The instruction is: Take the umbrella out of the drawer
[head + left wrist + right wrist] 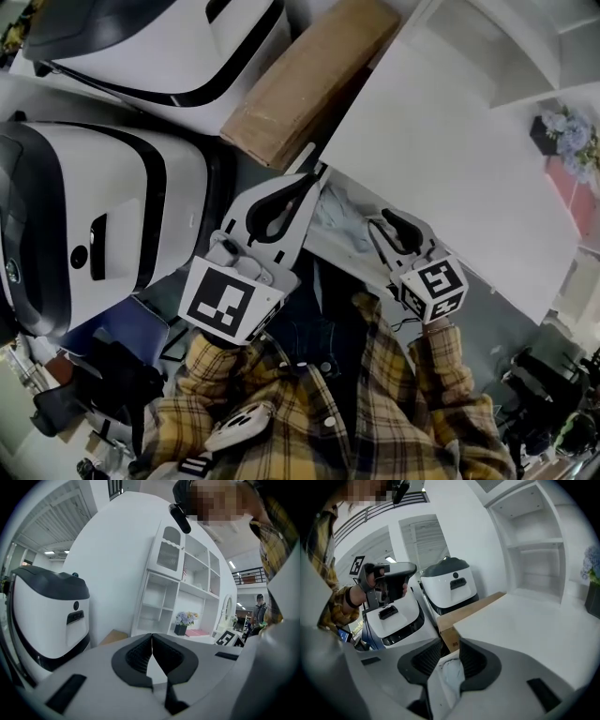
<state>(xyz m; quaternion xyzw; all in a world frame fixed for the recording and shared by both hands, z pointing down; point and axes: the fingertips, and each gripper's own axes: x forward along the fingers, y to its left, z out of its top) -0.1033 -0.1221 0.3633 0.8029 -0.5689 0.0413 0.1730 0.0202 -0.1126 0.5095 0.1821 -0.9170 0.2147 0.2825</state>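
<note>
An open white drawer (323,246) juts out under the white desk top (450,159). A pale blue-grey bundle (339,217) lies inside it, too small to make out as an umbrella. My left gripper (312,180) hovers over the drawer's left end; in the left gripper view its jaws (152,637) meet at the tips with nothing between them. My right gripper (389,225) hangs above the drawer's right part. Its jaws (451,645) stand slightly apart, empty, and through the gap the pale bundle (452,673) shows below.
Two white machines with black trim (103,216) (169,47) stand at the left. A cardboard box (309,80) leans between them and the desk. A white shelf unit (173,597) rises behind the desk, with flowers in a dark pot (562,131) at its right.
</note>
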